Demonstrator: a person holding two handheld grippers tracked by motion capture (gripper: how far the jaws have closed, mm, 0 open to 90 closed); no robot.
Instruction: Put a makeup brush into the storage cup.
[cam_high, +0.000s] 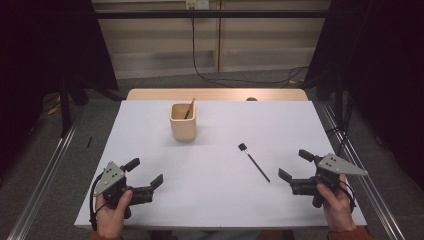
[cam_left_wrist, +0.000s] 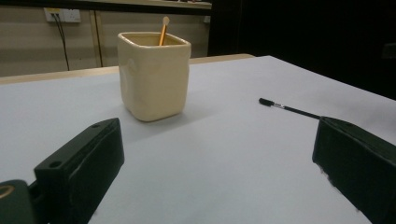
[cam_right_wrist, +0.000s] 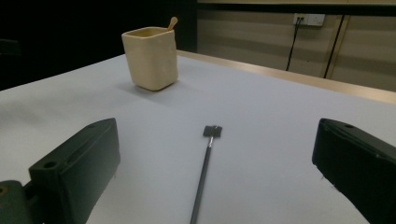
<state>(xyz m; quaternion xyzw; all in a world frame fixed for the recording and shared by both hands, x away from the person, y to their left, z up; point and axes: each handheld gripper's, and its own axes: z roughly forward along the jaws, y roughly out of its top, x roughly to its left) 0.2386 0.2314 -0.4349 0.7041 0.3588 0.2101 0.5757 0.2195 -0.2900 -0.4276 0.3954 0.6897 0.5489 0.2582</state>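
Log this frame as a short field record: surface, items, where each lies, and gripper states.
surface: white table
container: cream square cup, upright, far centre
in cup: thin wooden stick, leaning
loose item: black brush, flat on the table, head toward the far side
left gripper: open, holding nothing, near left corner
right gripper: open, holding nothing, beside the brush's handle end, not touching
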